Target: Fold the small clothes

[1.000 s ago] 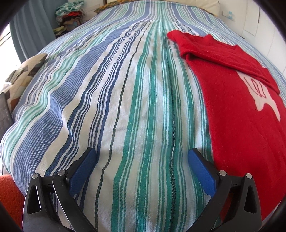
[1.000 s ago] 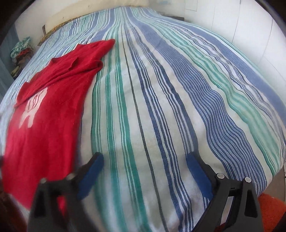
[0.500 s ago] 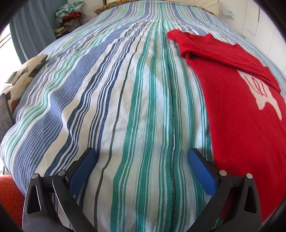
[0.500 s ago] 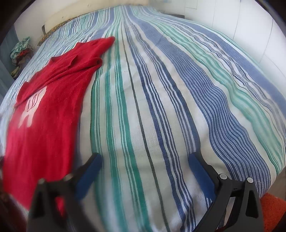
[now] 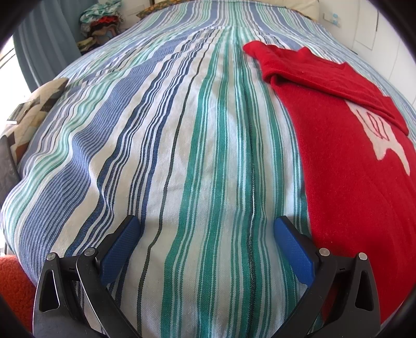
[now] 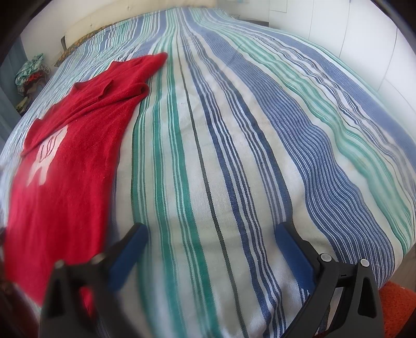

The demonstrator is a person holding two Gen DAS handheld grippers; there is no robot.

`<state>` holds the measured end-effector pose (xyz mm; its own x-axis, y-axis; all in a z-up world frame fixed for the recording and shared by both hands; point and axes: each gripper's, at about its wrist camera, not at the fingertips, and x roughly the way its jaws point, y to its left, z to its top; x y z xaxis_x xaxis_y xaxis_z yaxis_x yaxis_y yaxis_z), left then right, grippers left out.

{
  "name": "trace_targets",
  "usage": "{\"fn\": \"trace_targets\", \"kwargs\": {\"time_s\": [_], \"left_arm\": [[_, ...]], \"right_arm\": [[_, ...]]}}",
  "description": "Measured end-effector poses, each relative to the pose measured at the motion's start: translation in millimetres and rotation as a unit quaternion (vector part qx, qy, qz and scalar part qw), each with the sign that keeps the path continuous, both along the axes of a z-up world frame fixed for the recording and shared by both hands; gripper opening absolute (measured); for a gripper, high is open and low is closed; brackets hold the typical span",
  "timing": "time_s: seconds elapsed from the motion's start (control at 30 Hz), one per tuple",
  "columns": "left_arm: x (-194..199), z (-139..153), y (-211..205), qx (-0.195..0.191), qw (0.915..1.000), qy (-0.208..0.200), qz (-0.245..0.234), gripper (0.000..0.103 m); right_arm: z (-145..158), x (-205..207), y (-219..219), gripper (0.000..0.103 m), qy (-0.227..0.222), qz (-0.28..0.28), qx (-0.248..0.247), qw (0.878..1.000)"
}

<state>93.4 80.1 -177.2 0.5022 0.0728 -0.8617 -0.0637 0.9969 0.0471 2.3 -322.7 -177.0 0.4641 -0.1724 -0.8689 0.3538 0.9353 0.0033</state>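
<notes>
Striped in blue, green and white, the woven cotton bedspread (image 5: 161,145) fills both of our views, with a patterned cushion (image 5: 33,111) at its far left edge and a heap of mixed clothes (image 5: 100,19) in the corner beyond. Moving rightward, our left gripper (image 5: 206,228) hovers over bare bedspread with its blue-padded fingers spread wide and nothing between them. Just right of it lies the red knitted sweater with a white motif (image 5: 353,166), flat on the bed, its upper part already turned over across the chest; the rest looks unfolded. Our right gripper (image 6: 210,234) sits on the far side of the sweater (image 6: 65,166), also over bare stripes, fingers equally wide apart and empty. We judge the folding barely begun: one flap seems laid over, while the body still needs doubling and neither gripper touches the sweater.
</notes>
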Motion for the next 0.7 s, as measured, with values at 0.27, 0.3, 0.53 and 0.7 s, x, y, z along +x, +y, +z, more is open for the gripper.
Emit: {"fn": "trace_targets", "kwargs": {"time_s": [0.27,0.3,0.53,0.7], "left_arm": [[0.3,0.0,0.7,-0.002,1.0,0.005,0.001,0.102],[0.7,-0.1,1.0,-0.002,1.0,0.006,0.001,0.102],[2.0,-0.6,0.9,-0.002,0.9999,0.011,-0.001,0.102],[1.4,-0.8,0.4,-0.001,1.0,0.008,-0.001,0.102]], "right_arm": [[-3.0,2.0,3.9,0.102,0.004,0.004,-0.006,1.0],[-3.1,2.0,4.1,0.102,0.004,0.004,-0.006,1.0],[-4.0,2.8,4.5,0.103,0.007,0.004,-0.009,1.0],[-4.1,2.9,5.1,0.103,0.007,0.005,-0.011,1.0]]}}
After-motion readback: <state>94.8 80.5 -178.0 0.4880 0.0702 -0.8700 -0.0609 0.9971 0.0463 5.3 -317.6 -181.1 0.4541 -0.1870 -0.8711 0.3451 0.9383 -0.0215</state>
